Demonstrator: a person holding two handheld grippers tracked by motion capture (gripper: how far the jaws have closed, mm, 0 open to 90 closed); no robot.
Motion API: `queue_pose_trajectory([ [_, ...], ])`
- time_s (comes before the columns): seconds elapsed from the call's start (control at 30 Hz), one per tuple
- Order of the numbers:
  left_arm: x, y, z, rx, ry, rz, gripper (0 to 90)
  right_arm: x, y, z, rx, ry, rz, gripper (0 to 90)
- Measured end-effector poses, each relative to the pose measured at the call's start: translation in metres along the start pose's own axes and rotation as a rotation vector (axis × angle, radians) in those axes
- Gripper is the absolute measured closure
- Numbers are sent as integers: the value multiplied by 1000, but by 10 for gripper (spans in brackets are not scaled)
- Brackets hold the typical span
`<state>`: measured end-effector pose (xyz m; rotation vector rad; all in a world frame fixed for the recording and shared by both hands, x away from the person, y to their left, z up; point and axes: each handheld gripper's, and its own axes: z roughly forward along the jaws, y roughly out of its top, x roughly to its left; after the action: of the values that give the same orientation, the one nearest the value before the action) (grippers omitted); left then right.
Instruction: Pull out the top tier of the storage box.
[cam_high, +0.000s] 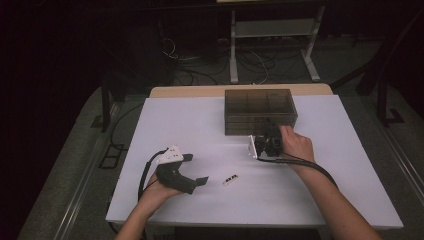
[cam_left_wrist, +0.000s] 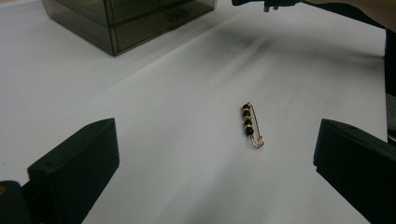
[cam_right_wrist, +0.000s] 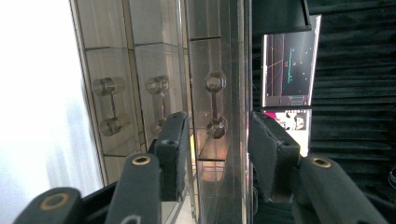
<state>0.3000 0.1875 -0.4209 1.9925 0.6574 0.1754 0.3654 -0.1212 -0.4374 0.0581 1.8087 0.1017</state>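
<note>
Right gripper (cam_high: 266, 135) is set against the front of the smoky clear plastic drawer box (cam_high: 259, 111) at the table's (cam_high: 175, 120) far side. In the right gripper view a clear dumbbell-shaped drawer handle (cam_right_wrist: 215, 108) is seen between the narrowed jaws; contact cannot be told. Left gripper (cam_high: 197, 175) jaws are held wide, empty. In its view a gold pin with black beads (cam_left_wrist: 251, 125) lies flat between them.
</note>
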Motion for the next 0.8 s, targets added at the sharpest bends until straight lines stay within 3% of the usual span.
queue_pose_trajectory([
  [0.8, 0, 0, 0, 1, 2, 2, 0, 2, -1, 6, 31, 3, -7, 684],
])
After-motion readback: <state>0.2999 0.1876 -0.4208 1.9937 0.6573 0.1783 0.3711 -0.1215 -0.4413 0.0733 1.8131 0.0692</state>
